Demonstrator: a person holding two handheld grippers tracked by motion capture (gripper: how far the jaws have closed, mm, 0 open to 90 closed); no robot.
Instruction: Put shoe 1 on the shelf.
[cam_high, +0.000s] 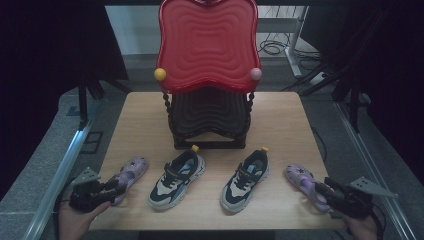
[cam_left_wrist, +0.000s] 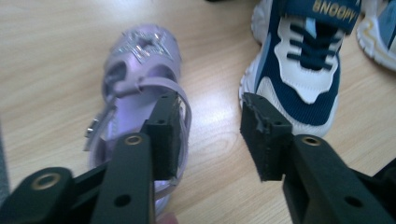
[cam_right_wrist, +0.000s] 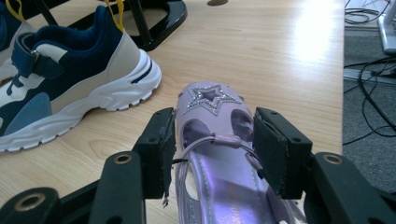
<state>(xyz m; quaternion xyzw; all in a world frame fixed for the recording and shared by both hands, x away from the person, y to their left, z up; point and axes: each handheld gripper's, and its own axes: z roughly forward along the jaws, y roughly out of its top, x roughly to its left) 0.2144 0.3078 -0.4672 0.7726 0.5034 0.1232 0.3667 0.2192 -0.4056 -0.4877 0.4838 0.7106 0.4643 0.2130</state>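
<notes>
The left gripper (cam_high: 114, 186) is sitting at the near left corner of the bench (cam_high: 285, 120), held in the person's left hand (cam_high: 75, 220). Its 2 jaws are standing apart. In the left gripper view, the left jaw is lying over the inner edge of the left purple sandal (cam_left_wrist: 140, 93), and the right jaw is hanging above bare bench surface between that sandal and the left sneaker (cam_left_wrist: 303, 70). Whether the left jaw is touching the sandal cannot be told. The left sneaker is lying just beyond and to the right of this gripper, with its toe pointing toward the gripper.

The right gripper (cam_high: 322, 189) is sitting at the near right corner of the bench, held in the person's right hand (cam_high: 362, 227). Its 2 jaws are also standing apart, and in the right gripper view they are straddling the right purple sandal (cam_right_wrist: 215, 135), 1 jaw on each side at the strap. The star-decorated toe of this sandal is pointing away from the gripper. Contact between the pads and the sandal cannot be confirmed. The right sneaker (cam_right_wrist: 70, 79) is lying ahead and to the left of this gripper.

Beyond both grippers, a black rack (cam_high: 210, 120) carrying a red tray (cam_high: 207, 42) is standing at the middle of the bench, behind the 2 sneakers.
</notes>
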